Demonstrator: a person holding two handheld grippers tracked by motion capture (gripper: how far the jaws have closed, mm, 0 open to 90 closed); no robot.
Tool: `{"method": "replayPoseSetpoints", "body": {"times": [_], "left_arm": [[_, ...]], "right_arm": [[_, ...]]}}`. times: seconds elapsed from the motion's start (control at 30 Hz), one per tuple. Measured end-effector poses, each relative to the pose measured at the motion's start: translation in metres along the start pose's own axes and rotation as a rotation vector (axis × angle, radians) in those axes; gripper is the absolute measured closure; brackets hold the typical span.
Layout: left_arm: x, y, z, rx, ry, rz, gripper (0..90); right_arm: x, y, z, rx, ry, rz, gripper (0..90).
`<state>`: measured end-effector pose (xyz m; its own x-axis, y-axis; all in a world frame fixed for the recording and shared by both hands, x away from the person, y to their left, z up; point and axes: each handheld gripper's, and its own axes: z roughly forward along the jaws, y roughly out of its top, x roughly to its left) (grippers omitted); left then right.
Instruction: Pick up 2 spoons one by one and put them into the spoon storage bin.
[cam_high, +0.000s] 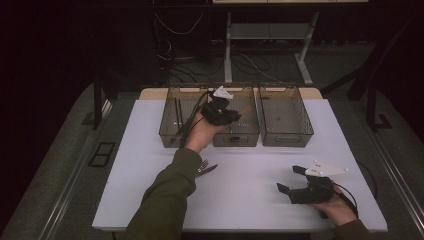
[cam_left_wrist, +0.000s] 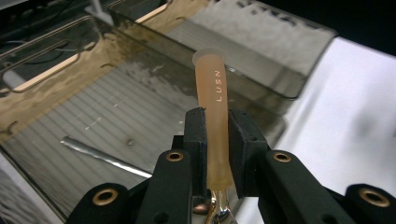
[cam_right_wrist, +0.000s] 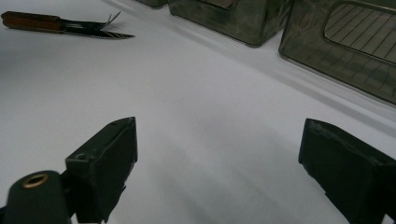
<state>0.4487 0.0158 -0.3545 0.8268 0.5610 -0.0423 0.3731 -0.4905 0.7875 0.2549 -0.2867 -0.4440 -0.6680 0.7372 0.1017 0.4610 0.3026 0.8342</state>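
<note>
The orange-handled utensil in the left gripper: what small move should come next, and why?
Probably lower it a little and open the jaws. The left gripper holds the utensil over the middle bin, where a metal piece already lies.

Three bins in a row along the far edge of the table (cam_high: 150, 200), left bin (cam_high: 172, 120), middle bin (cam_high: 247, 131), right bin (cam_high: 285, 117), left gripper (cam_high: 220, 112) over the middle bin holding a utensil handle (cam_left_wrist: 214, 116), cutlery (cam_high: 206, 166) near the table's centre, right gripper (cam_high: 295, 182) resting near right.
</note>
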Motion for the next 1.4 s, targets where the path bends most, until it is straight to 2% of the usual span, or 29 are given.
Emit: {"method": "replayPoseSetpoints", "body": {"times": [0.03, 0.33, 0.37, 0.5, 0.57, 0.83, 0.93, 1.03, 1.07, 1.13, 1.27, 1.33, 1.4], "left_arm": [[0.001, 0.0, 0.003, -0.002, 0.004, -0.015, 77.3], [0.013, -0.01, 0.024, 0.07, 0.051, -0.066, 77.2], [0.016, -0.01, 0.025, 0.09, 0.059, -0.038, 77.2], [0.015, -0.011, 0.03, 0.097, 0.071, -0.082, 77.1], [0.016, -0.012, 0.031, 0.117, 0.094, -0.077, 76.5], [0.016, -0.011, 0.026, 0.077, 0.075, -0.078, 62.8], [0.013, -0.009, 0.023, 0.051, 0.059, -0.1, 57.5], [0.011, -0.007, 0.016, 0.043, 0.041, -0.078, 52.0], [0.011, -0.006, 0.014, 0.037, 0.036, -0.059, 50.4], [0.007, -0.005, 0.009, 0.011, 0.026, -0.074, 47.9], [0.001, -0.006, -0.003, -0.005, 0.002, -0.04, 43.4], [-0.002, -0.007, -0.009, -0.017, -0.013, -0.041, 40.2], [-0.005, -0.009, -0.015, -0.014, -0.017, -0.022, 37.6]], "right_arm": [[0.0, 0.0, 0.0, -0.001, -0.001, -0.001, 11.8], [0.0, 0.0, 0.0, -0.005, 0.002, 0.002, 11.8], [0.0, 0.0, 0.0, -0.004, 0.003, 0.001, 11.8], [0.0, 0.0, -0.001, -0.002, 0.004, 0.002, 11.8], [0.0, 0.0, -0.001, -0.001, 0.006, 0.005, 11.8], [0.0, 0.0, -0.001, -0.006, 0.007, 0.002, 11.8], [0.0, 0.0, -0.001, -0.006, 0.006, 0.003, 11.8], [0.0, 0.0, -0.001, -0.008, 0.005, 0.004, 11.8], [0.0, 0.0, -0.001, -0.008, 0.005, 0.004, 11.8], [0.0, 0.0, -0.001, -0.007, 0.004, 0.003, 11.8], [0.0, 0.0, -0.001, -0.006, 0.003, 0.004, 11.8], [0.0, 0.0, -0.001, -0.003, 0.002, 0.008, 11.8], [0.0, 0.0, -0.001, -0.003, 0.003, 0.007, 11.8]]}}
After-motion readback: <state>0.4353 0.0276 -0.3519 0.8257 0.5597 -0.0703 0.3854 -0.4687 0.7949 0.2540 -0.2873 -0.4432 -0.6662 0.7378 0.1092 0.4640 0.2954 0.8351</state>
